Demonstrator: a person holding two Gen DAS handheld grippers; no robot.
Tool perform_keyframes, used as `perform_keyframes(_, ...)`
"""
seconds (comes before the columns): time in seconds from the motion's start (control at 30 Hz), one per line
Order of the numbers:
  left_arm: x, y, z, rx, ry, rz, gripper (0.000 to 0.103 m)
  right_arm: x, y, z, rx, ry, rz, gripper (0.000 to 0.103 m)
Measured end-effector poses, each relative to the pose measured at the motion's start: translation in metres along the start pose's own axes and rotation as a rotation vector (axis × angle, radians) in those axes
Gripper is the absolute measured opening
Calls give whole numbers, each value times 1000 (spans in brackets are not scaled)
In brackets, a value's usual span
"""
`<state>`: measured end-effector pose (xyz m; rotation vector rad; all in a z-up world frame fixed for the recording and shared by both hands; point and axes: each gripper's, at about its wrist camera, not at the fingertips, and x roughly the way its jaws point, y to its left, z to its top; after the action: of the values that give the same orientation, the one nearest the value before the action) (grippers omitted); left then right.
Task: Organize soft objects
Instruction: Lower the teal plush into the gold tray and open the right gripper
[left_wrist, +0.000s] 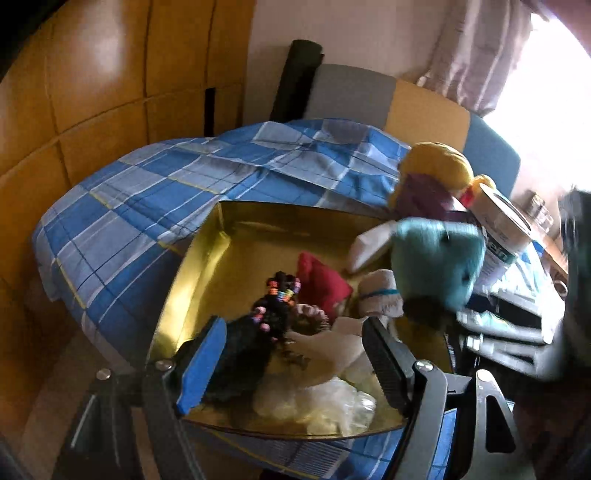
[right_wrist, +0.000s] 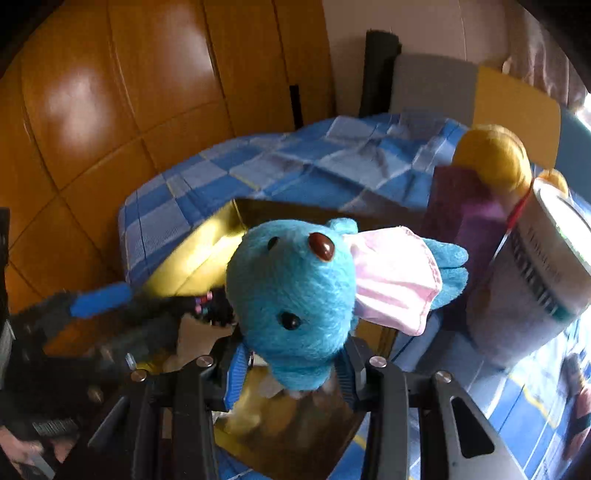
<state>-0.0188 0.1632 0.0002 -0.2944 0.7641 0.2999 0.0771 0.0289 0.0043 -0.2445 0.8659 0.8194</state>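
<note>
A gold box (left_wrist: 207, 266) lies open on a blue checked bed cover (left_wrist: 147, 192). Inside lie a black doll with coloured beads (left_wrist: 266, 314), a red cloth piece (left_wrist: 321, 284), white soft items (left_wrist: 376, 299) and crumpled clear plastic (left_wrist: 325, 402). My left gripper (left_wrist: 295, 362) is open, its jaws spread over the box's near end. My right gripper (right_wrist: 291, 373) is shut on a blue plush animal with a pink ear (right_wrist: 295, 295) and holds it above the box (right_wrist: 199, 254). The plush also shows in the left wrist view (left_wrist: 439, 262), blurred.
A doll with yellow hair and a purple dress (left_wrist: 432, 181) stands at the box's far right corner, next to a white tin (left_wrist: 506, 232). Both show in the right wrist view, the doll (right_wrist: 487, 158) and the tin (right_wrist: 535, 266). Orange wooden wardrobe doors (left_wrist: 92, 92) stand behind the bed.
</note>
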Motion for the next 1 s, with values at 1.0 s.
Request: perform_keyframes(1.0, 3, 4, -3, 12, 10, 30, 77, 39, 15, -17, -26, 100, -61, 41)
